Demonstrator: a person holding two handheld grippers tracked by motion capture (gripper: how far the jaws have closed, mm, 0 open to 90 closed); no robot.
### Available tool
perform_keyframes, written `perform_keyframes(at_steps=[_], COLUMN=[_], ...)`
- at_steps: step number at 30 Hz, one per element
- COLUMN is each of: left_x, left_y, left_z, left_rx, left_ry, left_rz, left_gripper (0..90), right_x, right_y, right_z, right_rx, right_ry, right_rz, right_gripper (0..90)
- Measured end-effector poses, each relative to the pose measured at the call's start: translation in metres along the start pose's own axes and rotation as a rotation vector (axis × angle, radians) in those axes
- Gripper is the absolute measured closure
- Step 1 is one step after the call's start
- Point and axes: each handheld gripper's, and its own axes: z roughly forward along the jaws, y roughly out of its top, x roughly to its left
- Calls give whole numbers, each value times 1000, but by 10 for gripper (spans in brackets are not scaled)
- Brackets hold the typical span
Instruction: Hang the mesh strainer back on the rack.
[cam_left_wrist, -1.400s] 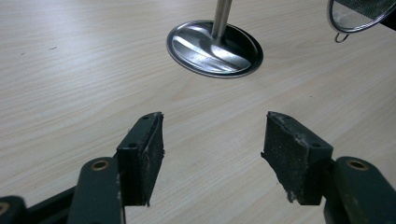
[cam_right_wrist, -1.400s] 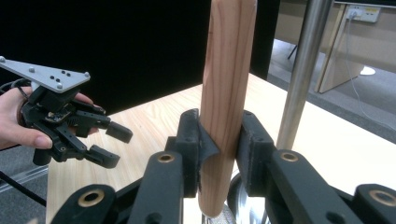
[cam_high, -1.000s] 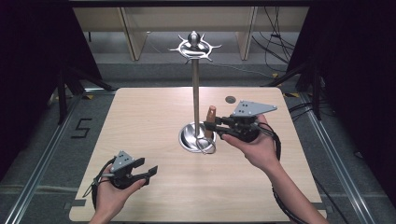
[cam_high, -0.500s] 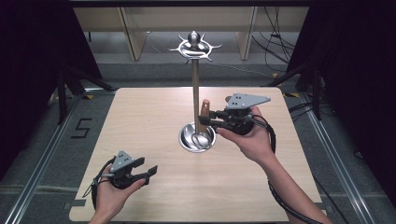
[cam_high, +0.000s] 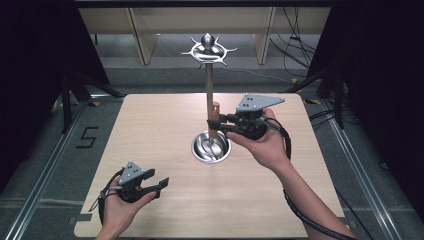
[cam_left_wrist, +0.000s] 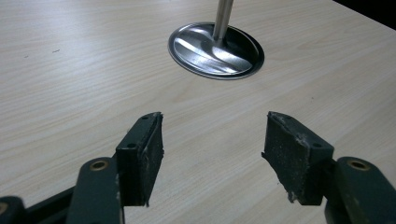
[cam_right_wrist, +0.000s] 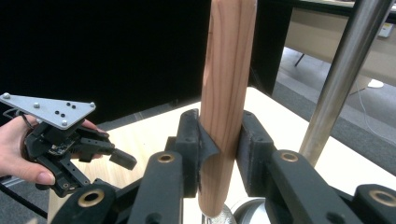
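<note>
A steel stand rises from a round dish base (cam_high: 211, 148) at the table's middle; its pole (cam_high: 209, 95) ends in a spiked crown (cam_high: 208, 50). My right gripper (cam_high: 218, 125) is shut on an upright wooden peg (cam_high: 215, 114), held above the base right beside the pole. In the right gripper view the peg (cam_right_wrist: 227, 93) stands clamped between the jaws, with the pole (cam_right_wrist: 343, 79) just to its right. My left gripper (cam_high: 159, 184) rests low near the table's front left, open with nothing in it. The left gripper view has the jaws spread (cam_left_wrist: 212, 144), facing the dish base (cam_left_wrist: 215, 50).
The light wooden table (cam_high: 150, 125) stands on a grey floor with rails on both sides. Black curtains flank it and shelf legs (cam_high: 142, 35) stand behind. Cables trail at the right. The other gripper (cam_right_wrist: 70, 140) appears far off in the right gripper view.
My right gripper has lifted the peg up and away from the table, drawing it in beside the pole. The left gripper has stayed put.
</note>
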Motion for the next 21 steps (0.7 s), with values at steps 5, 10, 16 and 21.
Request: perform_keyframes(at_steps=[5,10,16,21], left_x=[-1,0,0,-1], left_y=[0,0,1,1], left_z=[1,0,-2,-1], left_rx=[-6,-1,-4,-1], left_ry=[-3,5,7,8], left_rz=[-6,1,12,4], left_gripper=[366,366,366,366], right_x=[0,2,1,1], right_y=[5,11,16,20], right_z=[2,4,7,8], right_rx=[6,16,1,2], right_ry=[4,-4,-12,1], right_rz=[-2,7,-32,-29], right_gripper=[738,738,738,738])
